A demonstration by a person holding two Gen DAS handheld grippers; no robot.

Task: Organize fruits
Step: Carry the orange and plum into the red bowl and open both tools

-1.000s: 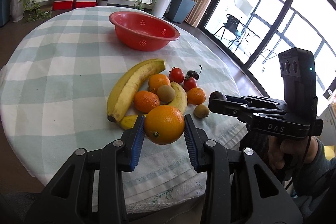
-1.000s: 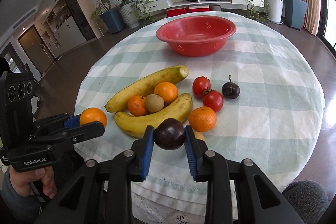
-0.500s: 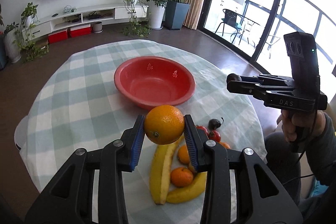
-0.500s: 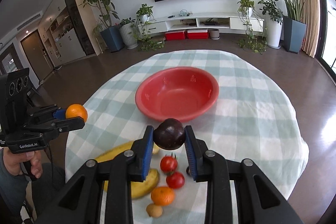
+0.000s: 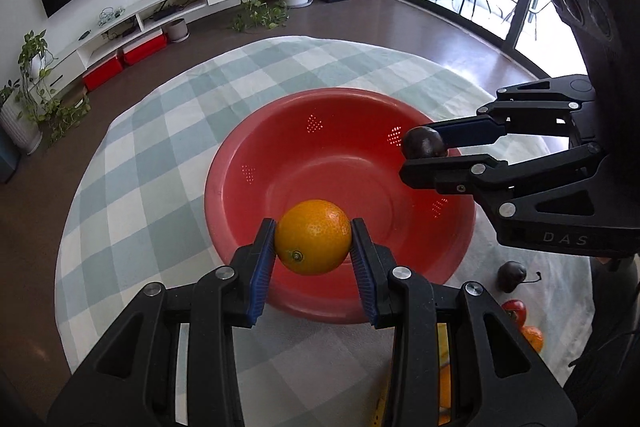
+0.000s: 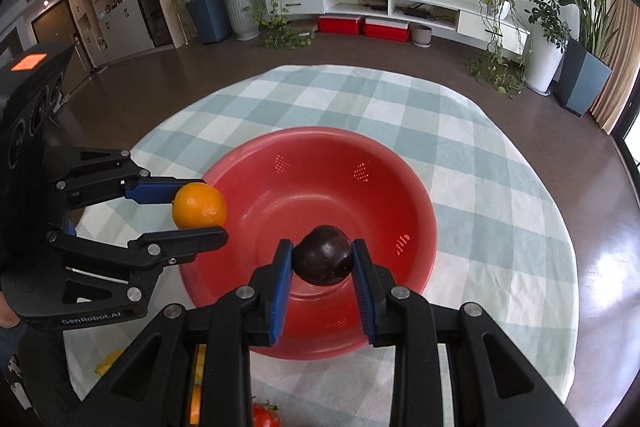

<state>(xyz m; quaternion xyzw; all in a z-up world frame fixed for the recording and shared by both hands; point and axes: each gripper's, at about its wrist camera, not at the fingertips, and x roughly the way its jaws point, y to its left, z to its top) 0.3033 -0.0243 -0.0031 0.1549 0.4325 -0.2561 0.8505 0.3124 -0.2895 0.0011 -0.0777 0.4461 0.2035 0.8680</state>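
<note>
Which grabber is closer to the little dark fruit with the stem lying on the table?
Right. The right gripper, shut on a dark plum, hangs directly above the stemmed fruit on the tablecloth. The left gripper, holding the orange, is farther across the red bowl.

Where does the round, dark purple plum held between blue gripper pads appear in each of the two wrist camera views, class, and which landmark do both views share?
Left wrist view: the dark purple plum sits right of centre, clamped by the right gripper over the bowl's right side.
Right wrist view: the same plum sits low at centre, between that gripper's own blue pads.
Shared landmark: the red perforated plastic bowl on the green-and-white checked tablecloth.
</note>
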